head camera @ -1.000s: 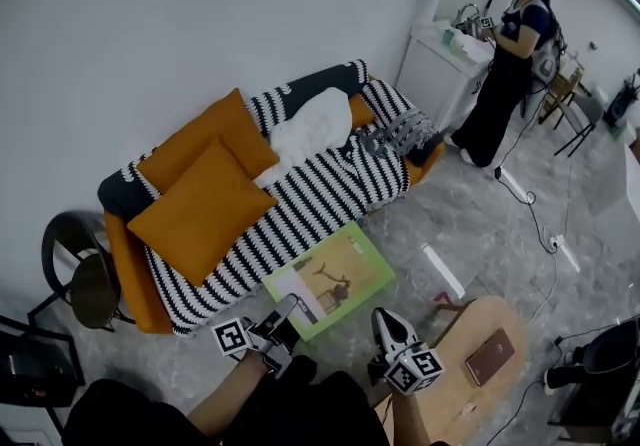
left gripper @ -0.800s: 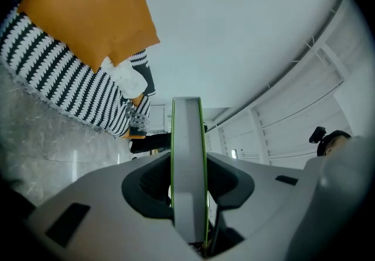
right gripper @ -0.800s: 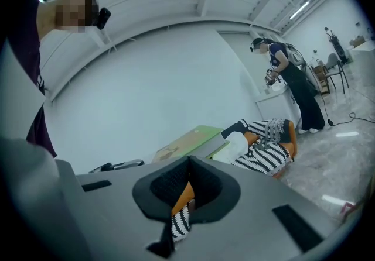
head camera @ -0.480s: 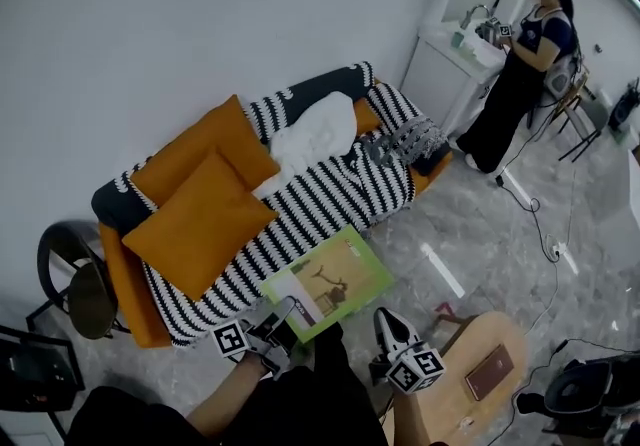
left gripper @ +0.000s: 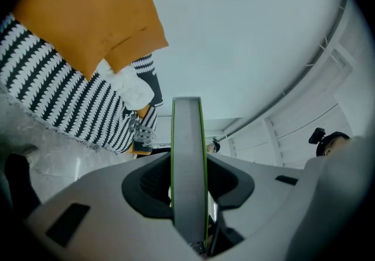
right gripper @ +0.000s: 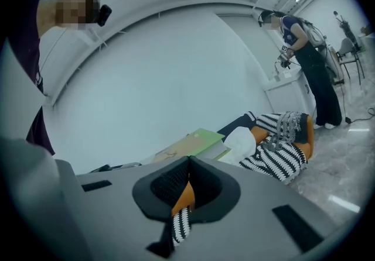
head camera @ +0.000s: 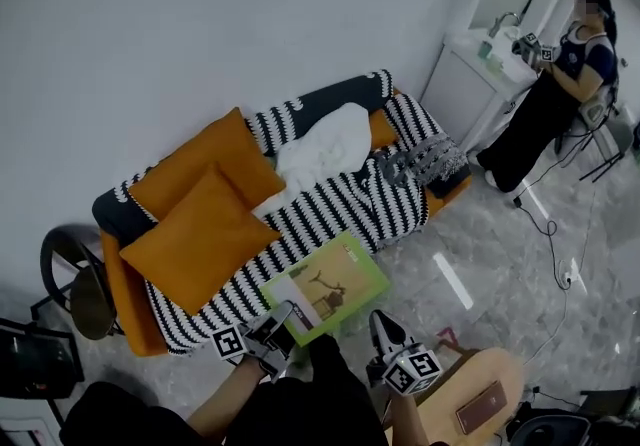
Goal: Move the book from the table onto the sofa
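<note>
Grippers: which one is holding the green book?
The left gripper: the green book sits edge-on, clamped between its jaws. The right gripper has its jaws shut with nothing in them.

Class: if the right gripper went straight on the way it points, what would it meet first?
Probably the striped throw on the sofa; the book lies left of the right gripper. Depth unclear.

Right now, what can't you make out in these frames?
- Book cover print: too small in the head view; the left gripper view shows only its edge.
- Table: cut off by the head view's bottom edge.
- Brown item on it: too small to identify.
- Sofa seat, left end: hidden under orange cushions.
</note>
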Demonstrator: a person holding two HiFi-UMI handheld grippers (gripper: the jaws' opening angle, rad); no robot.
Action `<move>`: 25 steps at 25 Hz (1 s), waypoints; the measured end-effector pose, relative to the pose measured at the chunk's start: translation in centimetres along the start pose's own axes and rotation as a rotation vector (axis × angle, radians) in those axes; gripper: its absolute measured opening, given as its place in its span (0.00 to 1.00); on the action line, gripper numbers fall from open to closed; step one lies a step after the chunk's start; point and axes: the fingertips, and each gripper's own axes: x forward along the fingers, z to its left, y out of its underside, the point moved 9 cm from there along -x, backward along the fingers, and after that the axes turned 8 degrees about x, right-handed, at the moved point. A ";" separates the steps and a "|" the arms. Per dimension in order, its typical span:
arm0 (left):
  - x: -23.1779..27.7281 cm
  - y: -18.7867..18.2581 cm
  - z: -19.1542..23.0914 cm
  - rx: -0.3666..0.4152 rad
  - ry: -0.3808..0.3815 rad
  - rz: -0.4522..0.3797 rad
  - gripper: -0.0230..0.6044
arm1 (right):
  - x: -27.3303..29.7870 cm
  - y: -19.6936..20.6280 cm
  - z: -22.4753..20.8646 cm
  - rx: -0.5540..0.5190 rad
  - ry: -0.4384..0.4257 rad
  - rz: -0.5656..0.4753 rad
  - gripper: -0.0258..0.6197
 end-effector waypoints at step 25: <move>8.9 -9.6 5.9 -0.032 -0.067 -0.081 0.28 | 14.7 -2.7 -4.9 0.005 -0.074 0.108 0.08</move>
